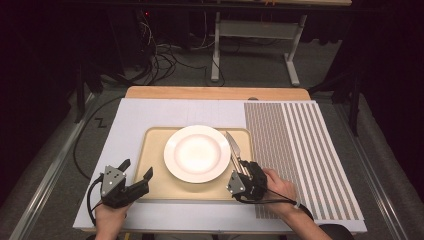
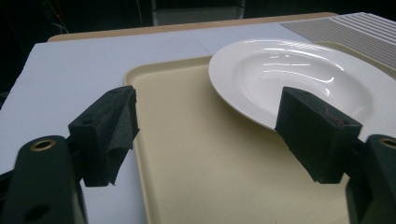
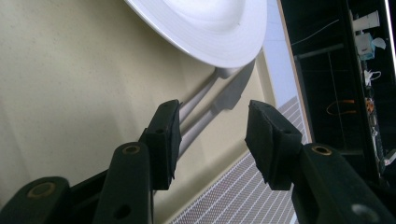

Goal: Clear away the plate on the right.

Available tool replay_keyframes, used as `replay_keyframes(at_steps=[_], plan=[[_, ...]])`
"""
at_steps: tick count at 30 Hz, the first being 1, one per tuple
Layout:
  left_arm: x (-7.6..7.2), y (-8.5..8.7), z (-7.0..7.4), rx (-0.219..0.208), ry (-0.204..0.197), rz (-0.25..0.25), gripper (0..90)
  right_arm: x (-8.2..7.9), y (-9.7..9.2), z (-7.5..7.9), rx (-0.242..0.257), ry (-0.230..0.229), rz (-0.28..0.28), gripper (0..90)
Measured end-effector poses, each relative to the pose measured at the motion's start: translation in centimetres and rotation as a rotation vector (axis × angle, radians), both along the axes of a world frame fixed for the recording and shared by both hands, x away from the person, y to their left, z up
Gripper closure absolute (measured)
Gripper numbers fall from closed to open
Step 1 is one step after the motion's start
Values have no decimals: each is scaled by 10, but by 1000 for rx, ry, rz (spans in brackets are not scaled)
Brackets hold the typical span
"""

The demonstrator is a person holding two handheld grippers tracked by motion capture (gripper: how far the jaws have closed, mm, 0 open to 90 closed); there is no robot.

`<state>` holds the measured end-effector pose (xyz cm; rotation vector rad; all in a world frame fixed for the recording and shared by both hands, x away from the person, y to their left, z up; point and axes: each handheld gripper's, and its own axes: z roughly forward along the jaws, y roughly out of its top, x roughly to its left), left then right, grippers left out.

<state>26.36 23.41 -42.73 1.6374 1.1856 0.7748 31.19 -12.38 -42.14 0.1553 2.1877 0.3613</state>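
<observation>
Beige tray (image 1: 155,187) holding white plate (image 1: 197,153) and cutlery (image 1: 233,147), both tools open, gripping nothing.

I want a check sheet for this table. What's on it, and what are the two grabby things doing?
Surface: white board with a striped mat at its right.
Job's things: white plate on a beige tray; cutlery on the tray right of the plate.
Clutter: nothing seen.
Grippers: left gripper open over the tray's left edge; right gripper open, jaws at the cutlery handles.
Cables: one trails from each gripper; more lie on the floor behind.
Surroundings: dark room, metal frame behind.
</observation>
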Motion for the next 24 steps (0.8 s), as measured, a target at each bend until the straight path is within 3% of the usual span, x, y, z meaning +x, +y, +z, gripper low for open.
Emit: replay_keyframes(at_steps=[24], plan=[[5,0,1,-7,-4,1,221,3,-30,9,81,-4,-75,541]])
